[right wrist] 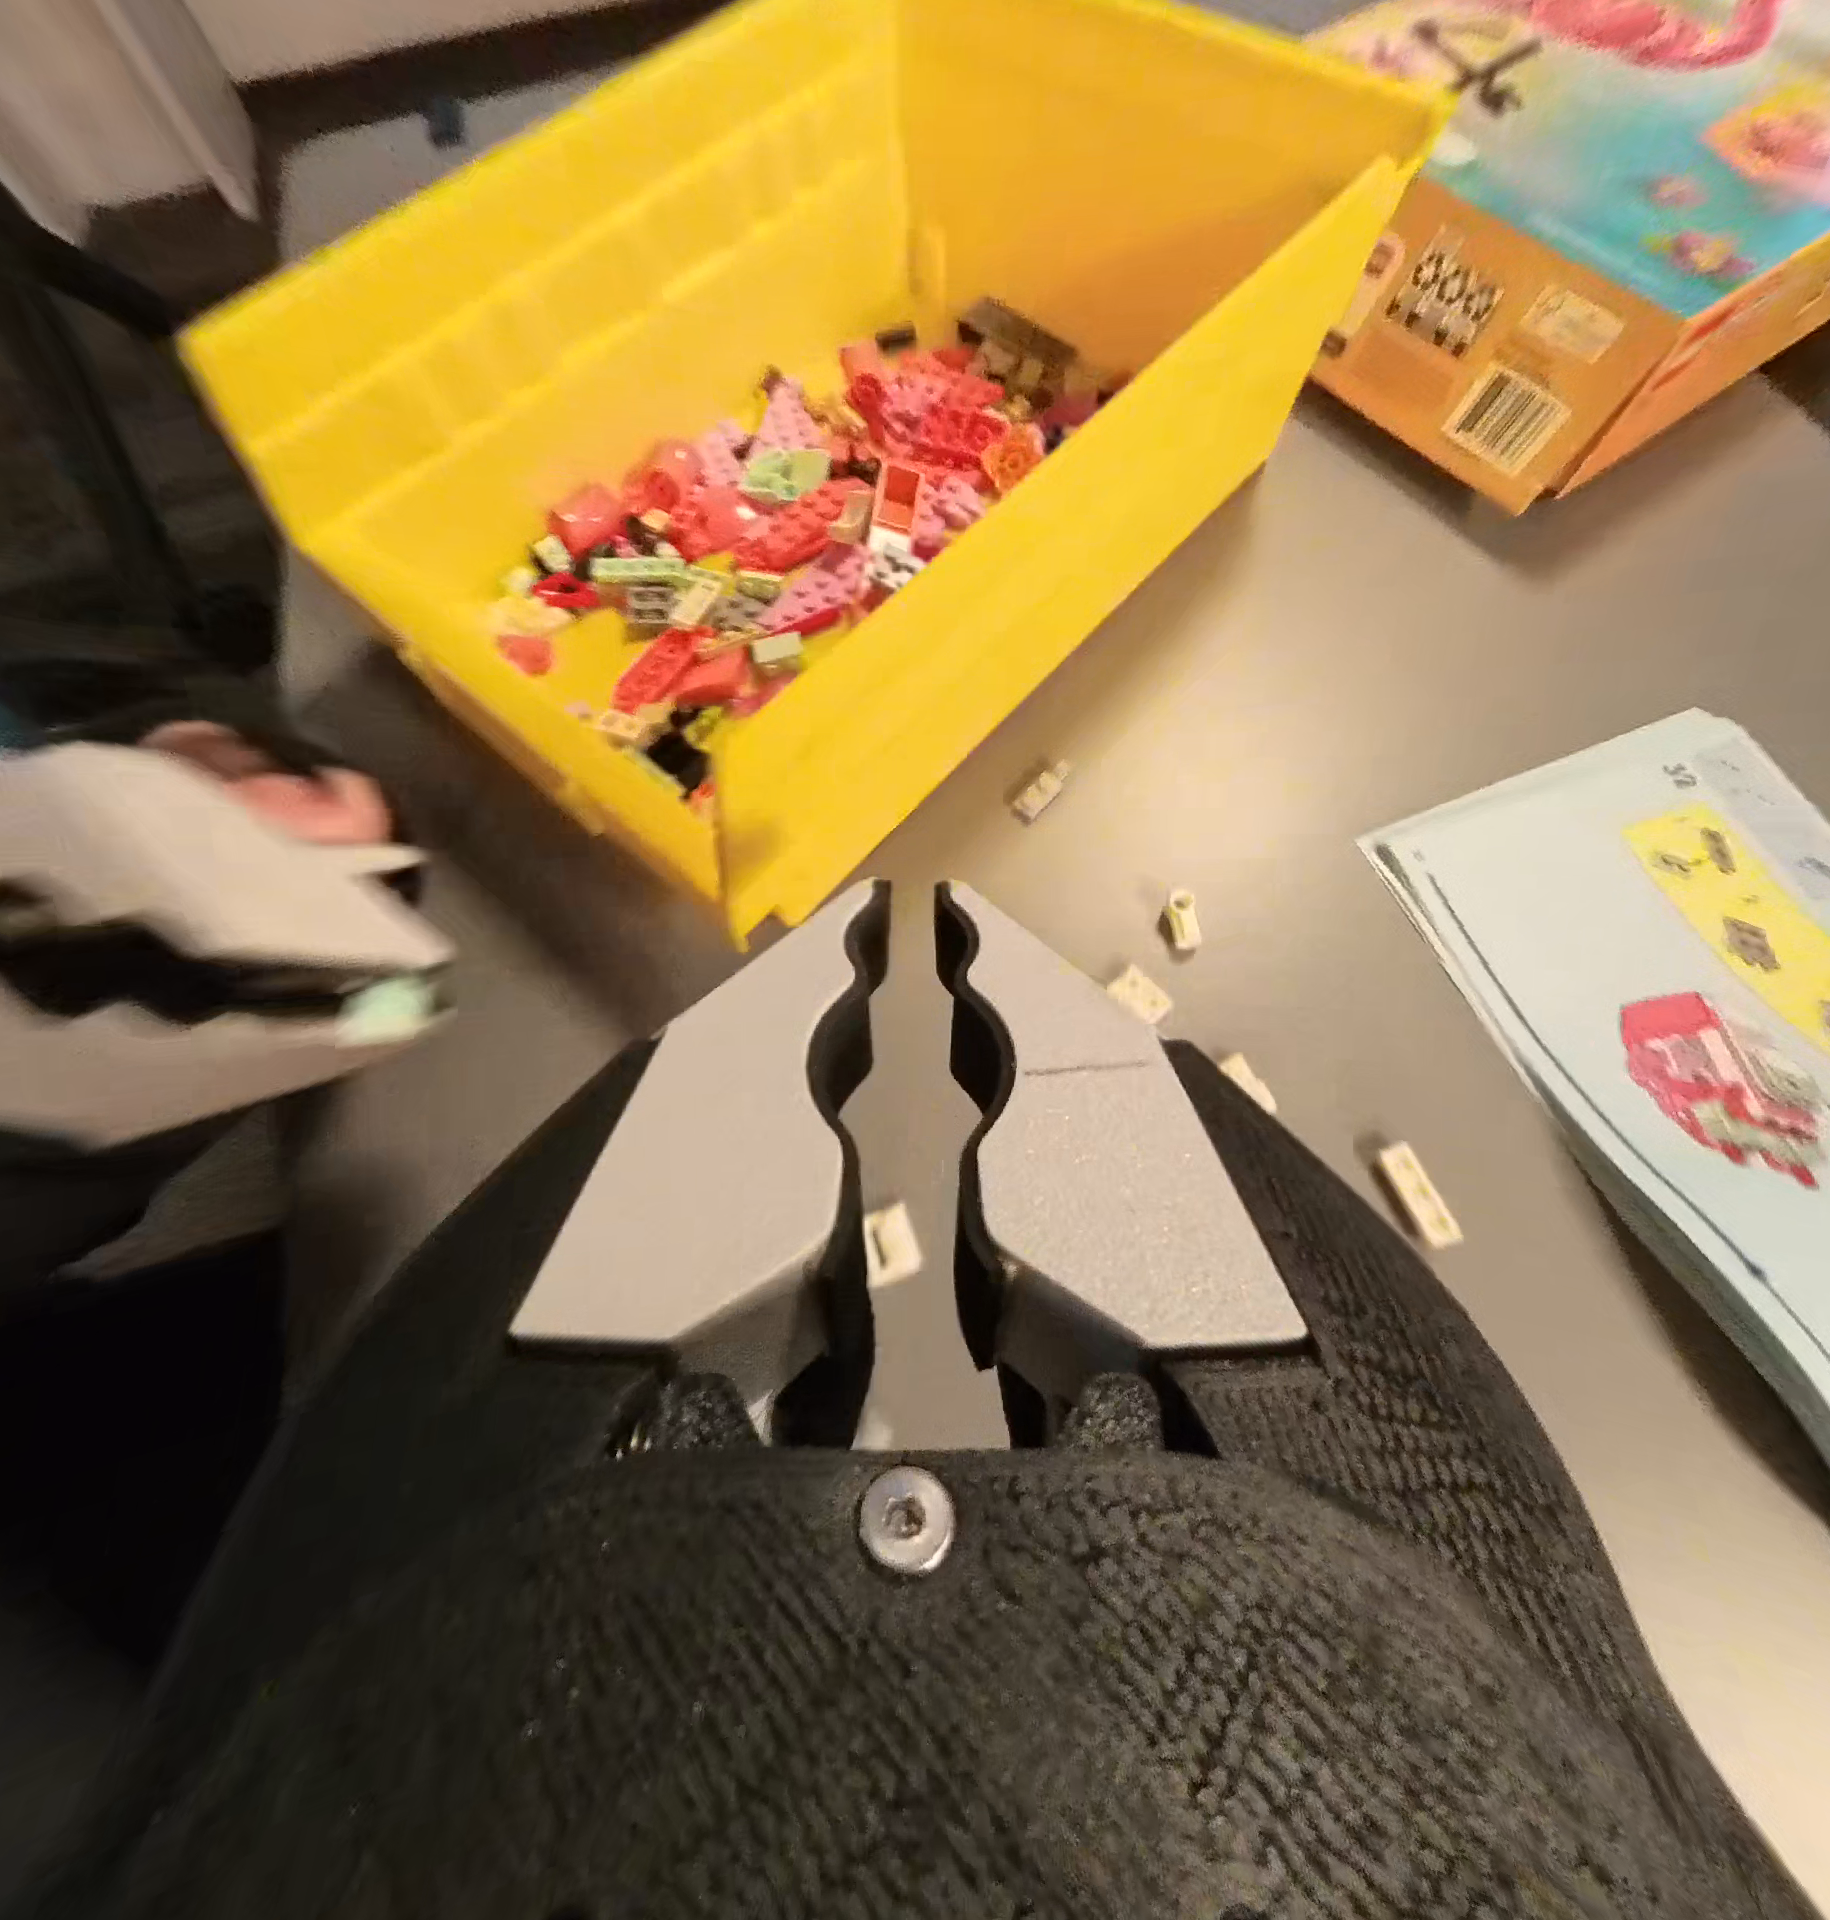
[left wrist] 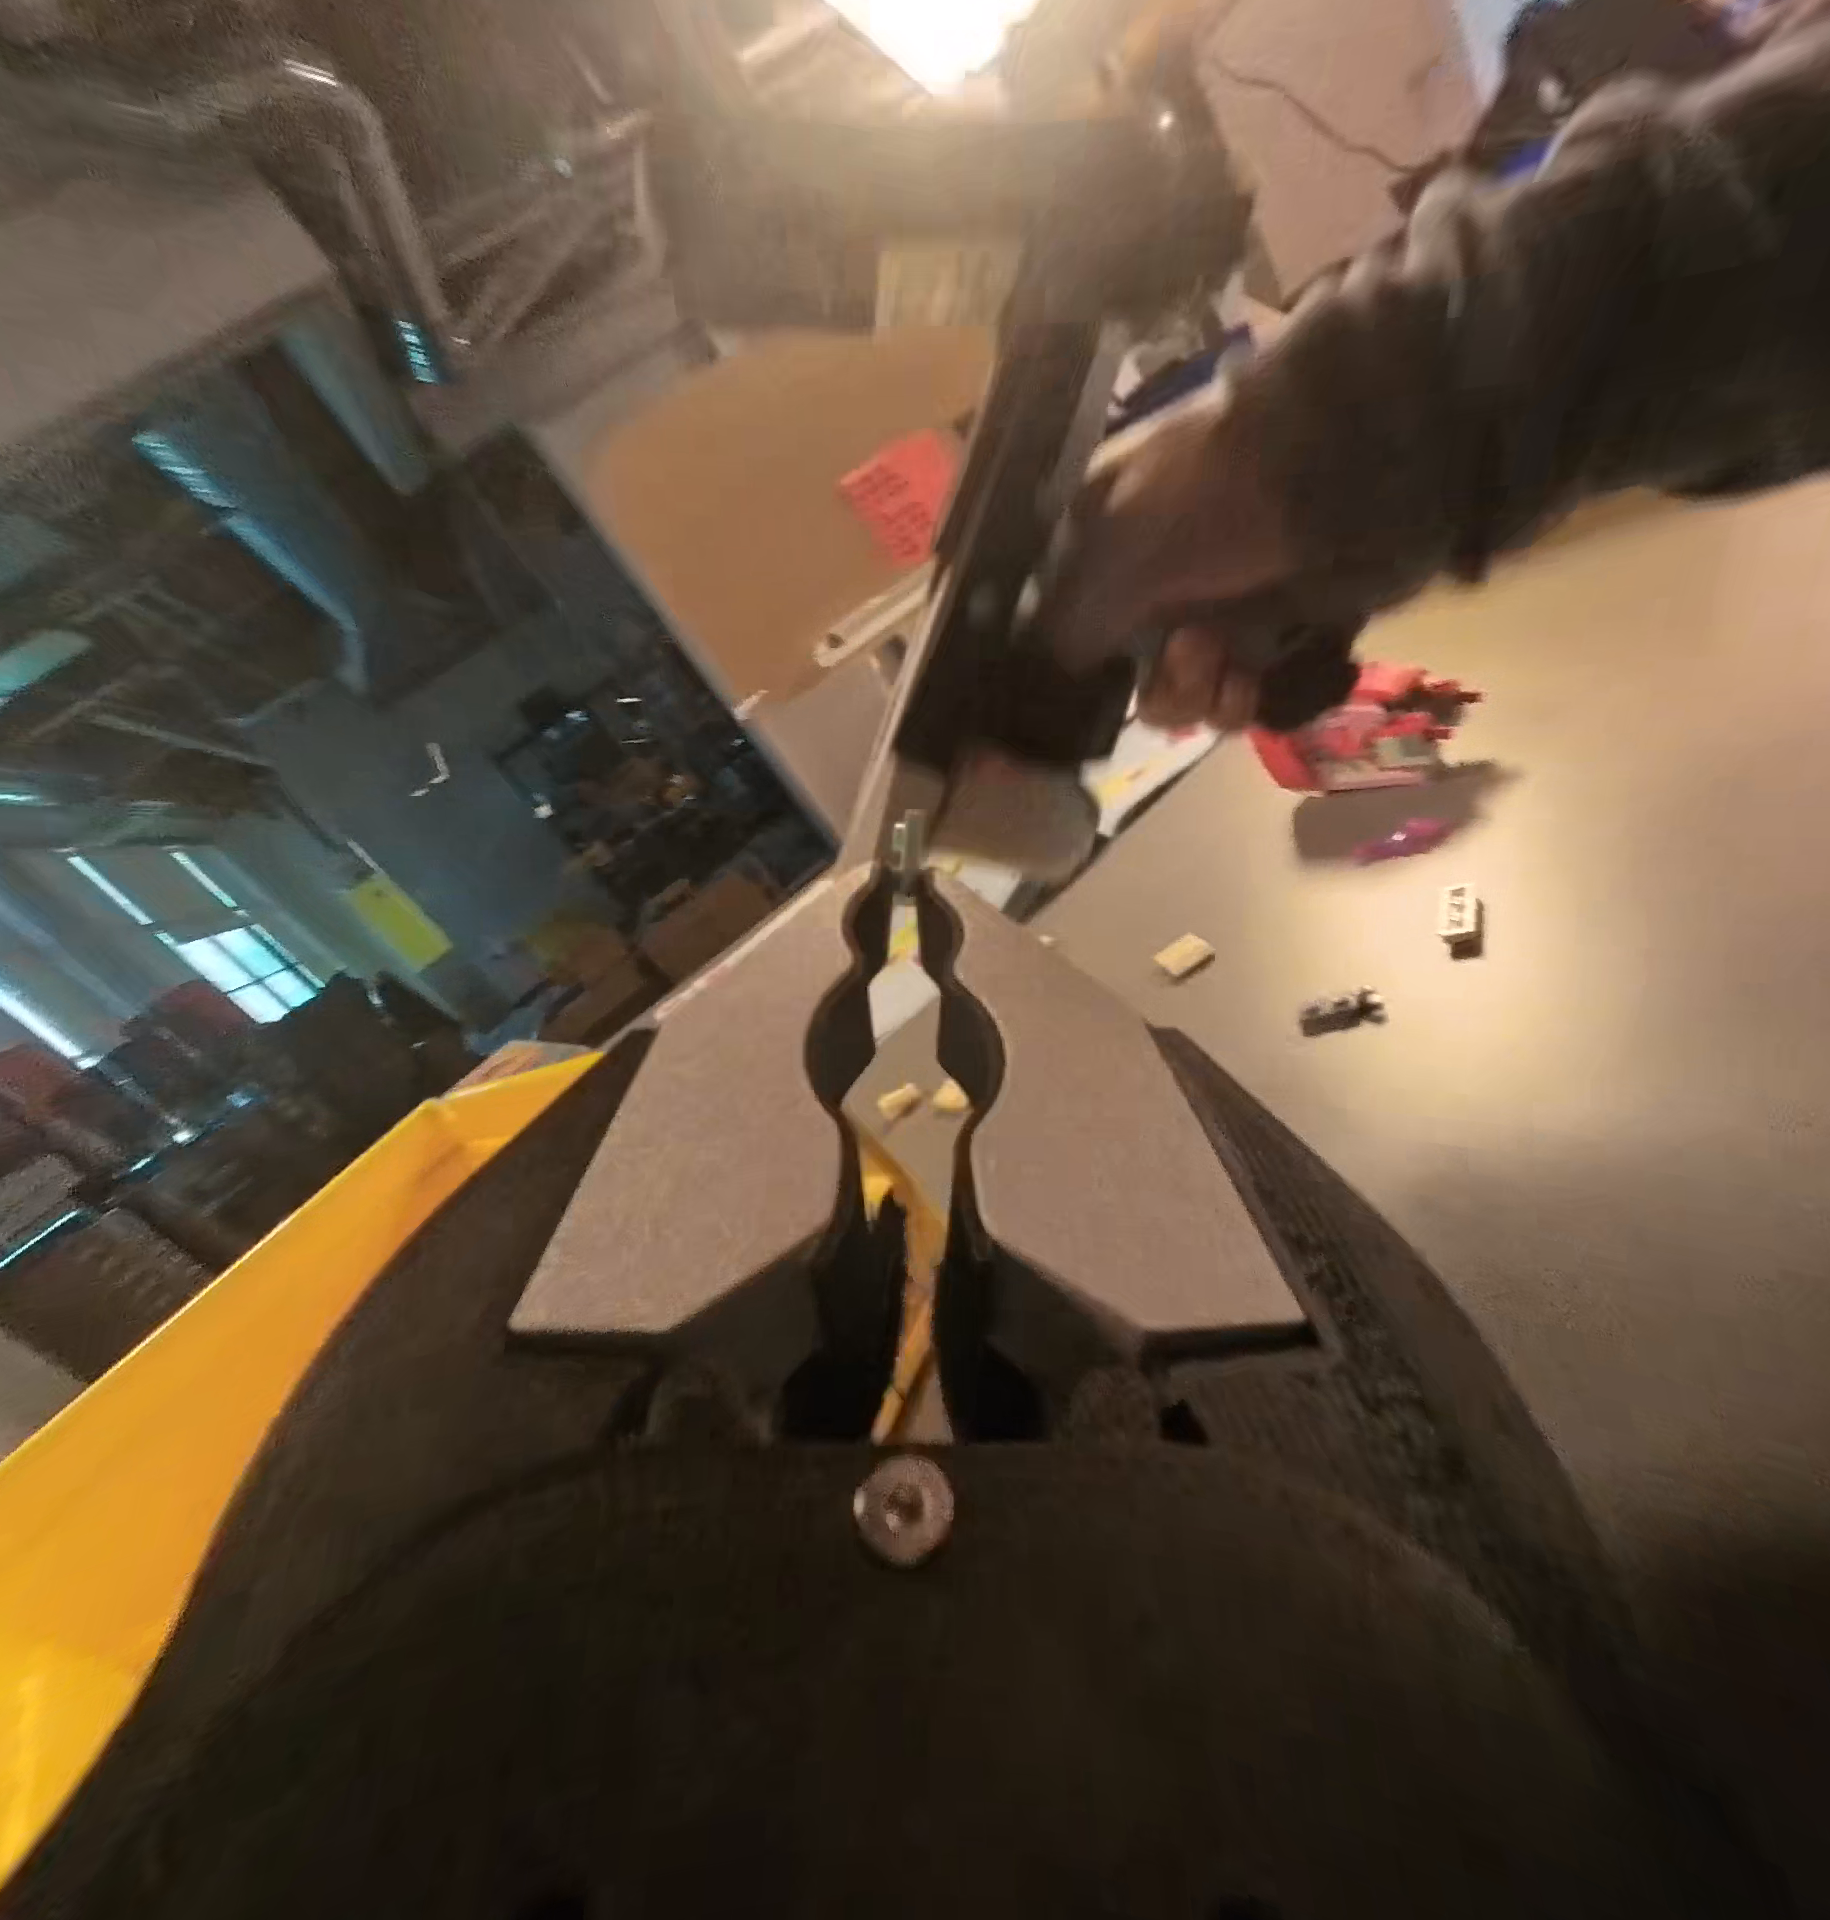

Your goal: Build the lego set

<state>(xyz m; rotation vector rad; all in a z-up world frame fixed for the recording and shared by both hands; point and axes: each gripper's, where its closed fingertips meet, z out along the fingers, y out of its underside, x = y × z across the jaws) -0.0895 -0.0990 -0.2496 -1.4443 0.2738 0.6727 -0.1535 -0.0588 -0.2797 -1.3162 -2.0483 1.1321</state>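
The left claw (left wrist: pixel 903 883) is pinching a small pale green brick (left wrist: pixel 906 844) at its tips, the yellow bin (left wrist: pixel 215 1299) lying beside it. The right claw (right wrist: pixel 911 899) is standing slightly parted, gripping nothing, just past the bin's corner, cream bricks (right wrist: pixel 1139 992) lying to its right.

Bricks (right wrist: pixel 786 520) lie in the bin (right wrist: pixel 994 675), booklet (right wrist: pixel 1617 1039) seemingly right.

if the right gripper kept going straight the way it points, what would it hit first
Probably the near corner of the yellow plastic bin, just ahead of the right gripper; its fingers are slightly apart and hold nothing. Depth is uncertain.
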